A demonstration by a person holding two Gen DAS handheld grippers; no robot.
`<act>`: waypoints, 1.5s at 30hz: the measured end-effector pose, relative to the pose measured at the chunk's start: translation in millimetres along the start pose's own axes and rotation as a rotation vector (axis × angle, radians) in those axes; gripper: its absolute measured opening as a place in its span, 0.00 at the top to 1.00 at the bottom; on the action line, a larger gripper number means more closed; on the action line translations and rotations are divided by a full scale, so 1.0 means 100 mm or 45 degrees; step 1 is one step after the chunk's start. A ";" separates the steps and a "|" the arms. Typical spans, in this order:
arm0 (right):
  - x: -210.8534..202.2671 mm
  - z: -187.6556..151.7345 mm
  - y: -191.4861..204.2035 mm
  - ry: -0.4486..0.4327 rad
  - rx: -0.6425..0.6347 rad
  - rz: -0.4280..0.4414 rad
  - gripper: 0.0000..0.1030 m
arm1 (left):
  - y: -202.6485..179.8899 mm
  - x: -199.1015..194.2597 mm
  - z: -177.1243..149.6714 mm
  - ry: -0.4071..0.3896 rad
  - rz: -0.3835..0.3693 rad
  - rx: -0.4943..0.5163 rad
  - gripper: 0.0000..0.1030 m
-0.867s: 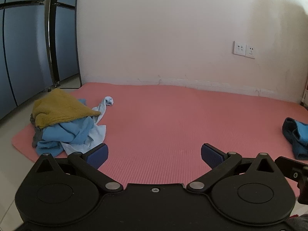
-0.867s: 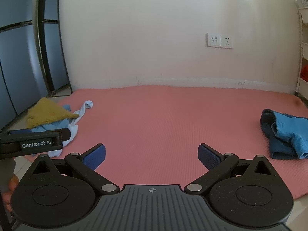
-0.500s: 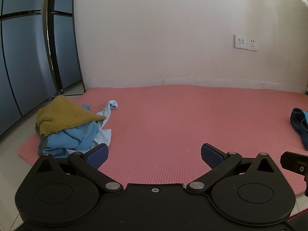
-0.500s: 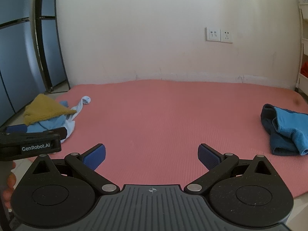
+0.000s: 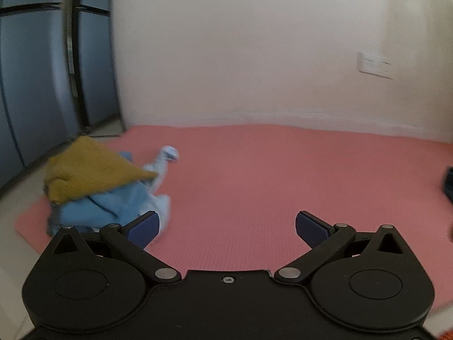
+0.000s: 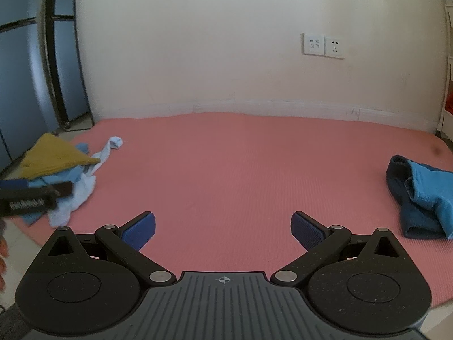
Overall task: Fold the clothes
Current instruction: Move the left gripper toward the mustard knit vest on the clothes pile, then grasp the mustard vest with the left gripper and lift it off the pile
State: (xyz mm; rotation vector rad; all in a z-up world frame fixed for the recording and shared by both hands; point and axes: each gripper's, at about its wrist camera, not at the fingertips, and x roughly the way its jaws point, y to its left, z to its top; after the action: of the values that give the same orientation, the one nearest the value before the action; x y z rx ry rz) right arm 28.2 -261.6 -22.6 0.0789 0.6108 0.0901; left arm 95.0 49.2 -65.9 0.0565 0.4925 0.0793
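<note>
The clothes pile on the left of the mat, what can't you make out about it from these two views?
- Left wrist view: the pile is motion-blurred; its near edge sits behind the left tongs.
- Right wrist view: the left tongs' body crosses the pile's lower part.
- Yellow garment covers what lies beneath; garment count unclear.
- Dark blue clothes: cut off by the left wrist view's right edge.

Soft even daylight, no glare. Left view motion-blurred, clothes pile (image 5: pixel 96 187) smeared; right view sharp, fisheye-bent edges.

Left gripper (image 5: pixel 227 226) — jaws spread wide, nothing between them. Right gripper (image 6: pixel 223 228) — likewise spread wide, held level, nothing gripped.
</note>
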 end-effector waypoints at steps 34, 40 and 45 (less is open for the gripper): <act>1.15 -0.29 -0.04 0.336 -0.103 -0.056 0.00 | 1.95 2.62 0.20 0.164 0.802 -0.252 0.85; 1.08 -0.24 -0.12 0.298 -0.078 -0.050 0.00 | 1.96 2.28 0.43 0.023 0.639 -0.302 0.89; 1.01 -0.17 -0.14 0.245 -0.049 -0.045 0.00 | 1.64 1.84 0.84 -0.102 0.462 -0.308 0.89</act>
State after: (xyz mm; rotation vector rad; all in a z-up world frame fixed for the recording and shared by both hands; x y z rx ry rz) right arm 101.4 -263.3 -95.8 0.0219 0.8021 0.0756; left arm 286.5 225.6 -66.2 -0.0889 0.3855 0.4892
